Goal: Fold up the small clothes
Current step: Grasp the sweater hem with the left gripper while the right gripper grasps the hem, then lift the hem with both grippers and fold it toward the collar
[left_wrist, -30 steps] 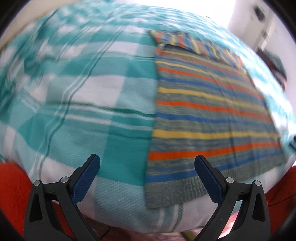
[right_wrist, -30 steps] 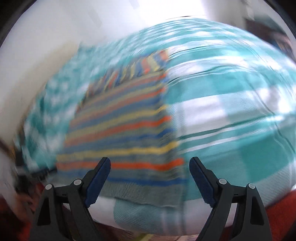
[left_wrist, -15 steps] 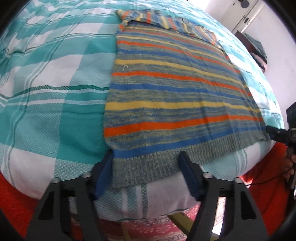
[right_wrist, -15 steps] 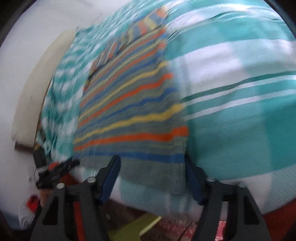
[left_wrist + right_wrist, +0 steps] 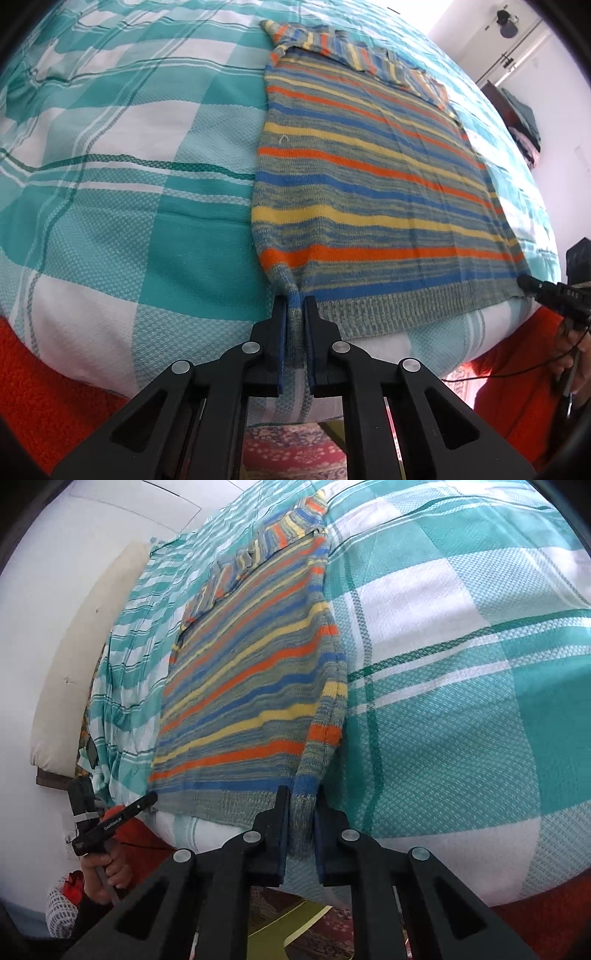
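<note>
**Both grippers pinch the sweater's bottom hem**

A striped knitted sweater [image 5: 369,177] lies flat on a bed covered with a teal and white checked sheet [image 5: 129,166]. Its bands run orange, yellow, blue and grey-green, and its ribbed hem reaches the near edge of the mattress. The sleeves are folded across the far end of the garment.

The left gripper [image 5: 294,306] is clenched on the hem's left corner; the knit bunches into a narrow ridge between its two fingers. The right gripper [image 5: 300,797] is clamped on the opposite corner, where the side edge of the sweater [image 5: 258,672] is drawn into a fold between the fingers.

Each camera catches the other gripper at the far corner of the hem, held in the person's hand [image 5: 107,871]. An orange-red blanket [image 5: 48,387] shows under the mattress edge, and a patterned rug [image 5: 291,454] lies on the floor below.
</note>
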Action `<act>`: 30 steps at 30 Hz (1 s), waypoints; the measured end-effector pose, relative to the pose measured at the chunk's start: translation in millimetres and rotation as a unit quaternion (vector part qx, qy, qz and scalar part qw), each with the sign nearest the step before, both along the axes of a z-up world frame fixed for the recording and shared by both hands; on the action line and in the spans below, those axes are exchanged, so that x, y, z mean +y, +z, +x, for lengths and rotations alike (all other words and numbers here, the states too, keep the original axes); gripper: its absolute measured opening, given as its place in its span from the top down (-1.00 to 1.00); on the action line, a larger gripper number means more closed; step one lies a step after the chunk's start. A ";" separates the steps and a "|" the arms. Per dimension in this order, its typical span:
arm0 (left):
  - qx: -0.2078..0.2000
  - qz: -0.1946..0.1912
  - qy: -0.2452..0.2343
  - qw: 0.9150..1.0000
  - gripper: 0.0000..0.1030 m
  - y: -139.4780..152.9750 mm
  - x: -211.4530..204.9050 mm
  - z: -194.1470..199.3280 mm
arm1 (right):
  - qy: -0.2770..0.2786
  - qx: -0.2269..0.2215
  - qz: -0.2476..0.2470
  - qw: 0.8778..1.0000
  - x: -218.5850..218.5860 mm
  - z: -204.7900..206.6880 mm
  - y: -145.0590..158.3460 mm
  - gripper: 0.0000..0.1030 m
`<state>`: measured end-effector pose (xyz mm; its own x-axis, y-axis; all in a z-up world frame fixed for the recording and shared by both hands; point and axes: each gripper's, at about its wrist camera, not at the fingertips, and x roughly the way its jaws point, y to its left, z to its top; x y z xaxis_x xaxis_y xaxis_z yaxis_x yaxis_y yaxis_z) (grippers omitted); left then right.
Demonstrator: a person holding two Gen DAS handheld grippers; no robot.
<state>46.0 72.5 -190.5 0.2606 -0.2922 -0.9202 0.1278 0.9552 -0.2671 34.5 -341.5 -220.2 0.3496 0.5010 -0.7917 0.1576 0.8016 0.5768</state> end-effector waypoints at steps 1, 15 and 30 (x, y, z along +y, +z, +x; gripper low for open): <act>0.000 -0.004 0.004 1.000 0.88 1.4 0.2 0.7 | -0.004 0.000 0.003 1.000 -0.5 -0.6 -1.0 0.78; -0.073 -0.141 0.089 0.983 0.89 58.4 14.3 123.8 | -0.084 -0.132 0.098 0.983 -33.5 83.1 55.0 0.84; -0.064 -0.071 0.111 0.989 0.86 14.2 -21.8 387.2 | -0.117 -0.153 0.071 0.979 -78.2 356.3 34.9 0.85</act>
<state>433.2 50.6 -176.3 0.4448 -0.3380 -0.8294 -0.0397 0.9177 -0.3953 390.8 -419.7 -185.2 0.6776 0.4765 -0.5602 0.1306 0.6717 0.7293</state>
